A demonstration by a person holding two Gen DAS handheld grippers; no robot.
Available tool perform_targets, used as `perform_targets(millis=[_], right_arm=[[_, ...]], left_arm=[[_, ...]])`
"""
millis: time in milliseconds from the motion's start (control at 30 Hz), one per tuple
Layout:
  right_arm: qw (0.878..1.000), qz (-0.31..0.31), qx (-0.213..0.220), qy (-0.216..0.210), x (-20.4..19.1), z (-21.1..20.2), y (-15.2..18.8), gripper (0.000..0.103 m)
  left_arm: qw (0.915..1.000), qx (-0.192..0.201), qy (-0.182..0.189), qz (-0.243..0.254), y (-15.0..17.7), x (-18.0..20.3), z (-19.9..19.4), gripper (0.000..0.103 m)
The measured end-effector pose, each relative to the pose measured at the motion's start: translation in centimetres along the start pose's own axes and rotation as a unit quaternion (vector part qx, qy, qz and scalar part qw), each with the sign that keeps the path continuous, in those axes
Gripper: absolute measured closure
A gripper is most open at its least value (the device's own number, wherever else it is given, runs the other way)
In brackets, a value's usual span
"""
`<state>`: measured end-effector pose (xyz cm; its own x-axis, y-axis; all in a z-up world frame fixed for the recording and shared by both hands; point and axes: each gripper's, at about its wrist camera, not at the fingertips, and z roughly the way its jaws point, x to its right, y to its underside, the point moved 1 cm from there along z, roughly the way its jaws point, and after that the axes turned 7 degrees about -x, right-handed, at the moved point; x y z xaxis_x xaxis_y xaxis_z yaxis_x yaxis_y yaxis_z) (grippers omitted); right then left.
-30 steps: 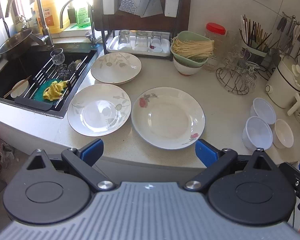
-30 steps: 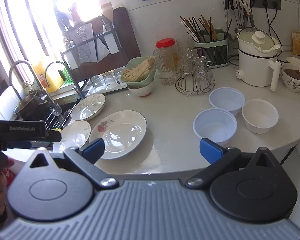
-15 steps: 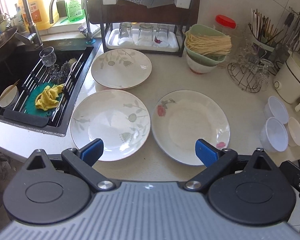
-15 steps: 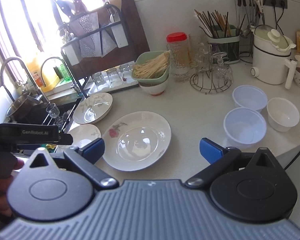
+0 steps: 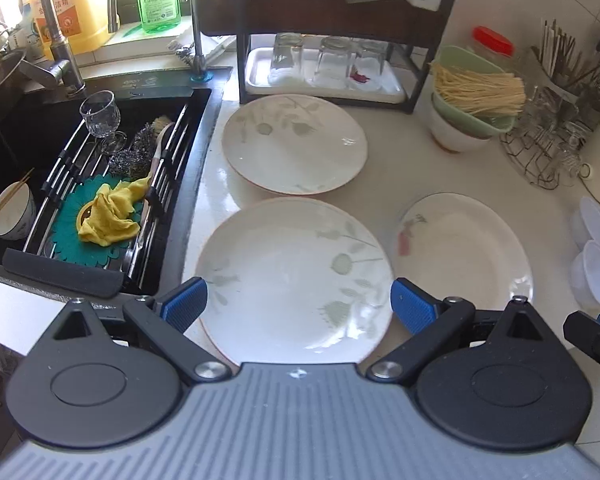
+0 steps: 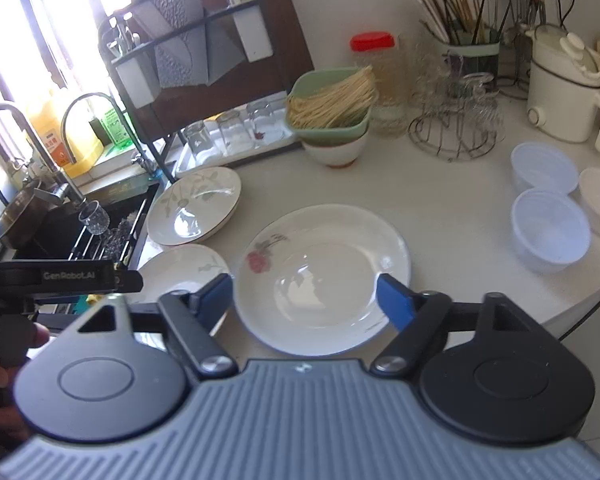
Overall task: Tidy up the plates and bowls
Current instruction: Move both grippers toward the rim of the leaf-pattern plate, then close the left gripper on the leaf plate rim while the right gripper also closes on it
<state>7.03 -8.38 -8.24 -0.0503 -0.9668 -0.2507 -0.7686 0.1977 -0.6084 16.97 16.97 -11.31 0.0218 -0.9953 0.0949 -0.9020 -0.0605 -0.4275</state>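
A pale kitchen surface (image 5: 388,184) beside a dark sink (image 5: 28,148). My left gripper (image 5: 296,300) hovers, fingers apart, over a leaf-patterned plate (image 5: 296,276) at lower centre. My right gripper (image 6: 306,298), fingers just narrowing yet apart, frames the rose plate (image 6: 324,268), not touching.

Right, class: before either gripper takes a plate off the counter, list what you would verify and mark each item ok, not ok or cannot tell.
1. Left gripper open, nothing between the jaws: ok.
2. It is lined up over the near leaf-pattern plate: ok.
3. Right gripper has just been closing; jaws still apart and empty above the rose-pattern plate: ok.
4. All plates bare, including the far leaf-pattern plate: ok.
5. Plates lie apart on the counter: ok.
6. Pads can get under a rim: cannot tell.
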Motion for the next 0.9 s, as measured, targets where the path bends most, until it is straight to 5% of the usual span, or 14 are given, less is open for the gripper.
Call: perform_targets(millis=[100,433,633,900], right_arm=[[1.000,0.009,-0.016,-0.006,-1.6,1.3,0.2,0.039],[0.998,0.028,-0.051,-0.020,-6.0,5.1,1.1,0.041],[0.994,0.049,-0.087,-0.040,-7.1,8.3,1.4,0.054],[0.989,0.074,-0.131,-0.005,-8.0,13.1,2.8,0.064]], left_arm=[[0.9998,-0.012,0.018,0.005,-0.6,-1.7,1.4,0.003],[0.9967,-0.054,0.051,0.032,-1.6,-4.9,6.0,0.003],[0.9965,-0.064,0.023,0.048,-2.4,-6.7,8.2,0.003],[0.9957,-0.063,0.063,0.024,-3.3,-9.4,9.8,0.004]])
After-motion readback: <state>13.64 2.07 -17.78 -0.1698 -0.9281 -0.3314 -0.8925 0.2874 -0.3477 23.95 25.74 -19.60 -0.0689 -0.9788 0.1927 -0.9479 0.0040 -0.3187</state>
